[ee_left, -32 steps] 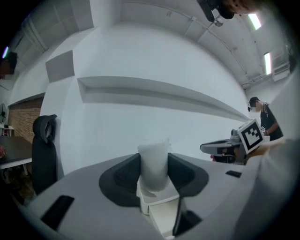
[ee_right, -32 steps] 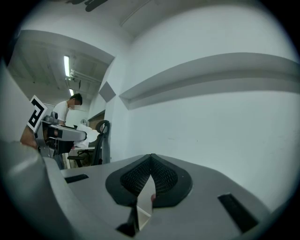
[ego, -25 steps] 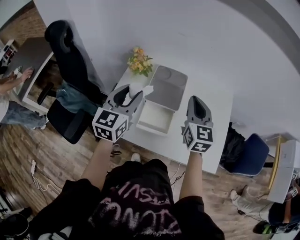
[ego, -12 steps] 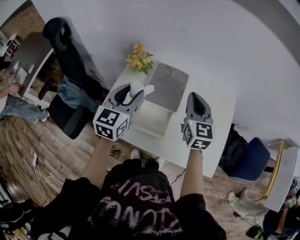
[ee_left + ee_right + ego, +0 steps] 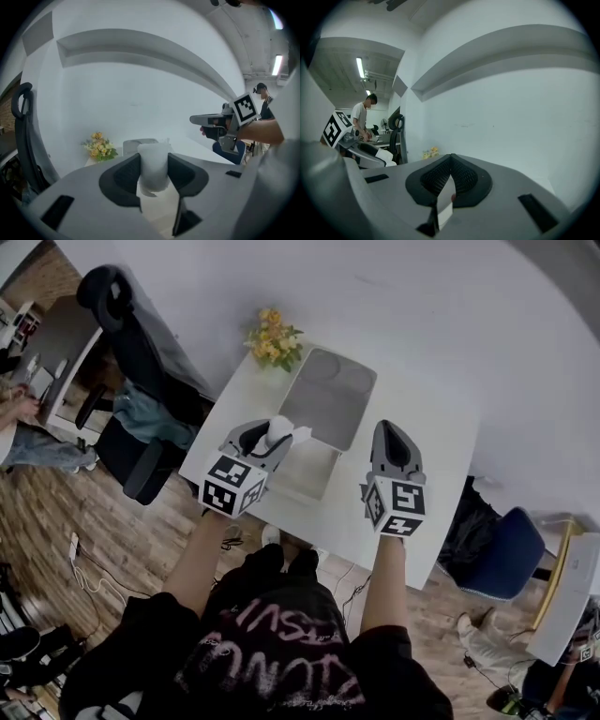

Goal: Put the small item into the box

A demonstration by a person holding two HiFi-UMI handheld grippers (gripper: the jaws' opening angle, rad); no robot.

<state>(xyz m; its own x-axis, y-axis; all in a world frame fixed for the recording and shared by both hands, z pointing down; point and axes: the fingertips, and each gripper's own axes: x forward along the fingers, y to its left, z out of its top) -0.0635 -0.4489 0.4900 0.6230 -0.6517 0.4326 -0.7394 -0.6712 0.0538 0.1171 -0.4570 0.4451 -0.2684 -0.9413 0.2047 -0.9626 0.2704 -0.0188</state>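
Note:
My left gripper (image 5: 274,439) is shut on a small white soft item (image 5: 279,426), and it hangs over the left edge of the open white box (image 5: 310,486). In the left gripper view the item (image 5: 153,169) fills the gap between the dark pads. The box's grey lid (image 5: 330,397) lies open behind it. My right gripper (image 5: 390,430) hovers over the table to the right of the box. Its jaws (image 5: 450,159) meet at the tips with nothing between them.
A bunch of yellow flowers (image 5: 270,337) stands at the white table's (image 5: 431,474) back left corner. A black office chair (image 5: 127,324) stands left of the table and a blue chair (image 5: 506,554) on the right. People are at a desk far left.
The left gripper has come down and forward with the white item, from beside the lid to the box's left edge. The right gripper has sunk a little.

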